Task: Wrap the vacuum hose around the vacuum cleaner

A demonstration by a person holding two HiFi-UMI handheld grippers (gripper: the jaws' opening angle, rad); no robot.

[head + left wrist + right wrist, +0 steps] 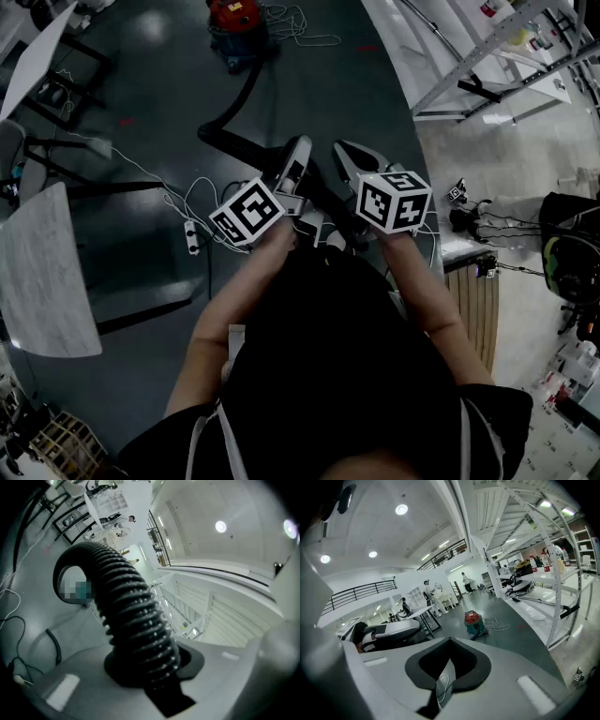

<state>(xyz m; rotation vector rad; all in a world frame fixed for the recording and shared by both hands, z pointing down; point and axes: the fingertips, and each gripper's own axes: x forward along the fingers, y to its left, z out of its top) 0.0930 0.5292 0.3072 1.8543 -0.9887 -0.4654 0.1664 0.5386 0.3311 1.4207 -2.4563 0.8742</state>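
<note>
Nearest the head camera is the person's black top, with both forearms reaching out from it over the dark floor [159, 84]. The left gripper [300, 148] is clamped on the vacuum hose [129, 616], its jaws pressed against the black ribbed tube. The right gripper [347, 150] sits just beside it, closed on nothing. The vacuum cleaner [234, 19], red-topped, stands well apart at the far end of the floor. The hose runs from it in a long bend back to the left gripper, with a loose white cord [302, 26] lying next to the machine. This looks like the opening step: the hose is gripped near its free end and no turn has been laid round the body yet. The next move probably calls for carrying that end toward the cleaner and leading it around the canister, with the right gripper free to steady a loop. Only the left gripper view shows the clamp on the ribs. The right gripper view alone shows the cleaner side-on, and the head view alone shows the hose's whole run.
</note>
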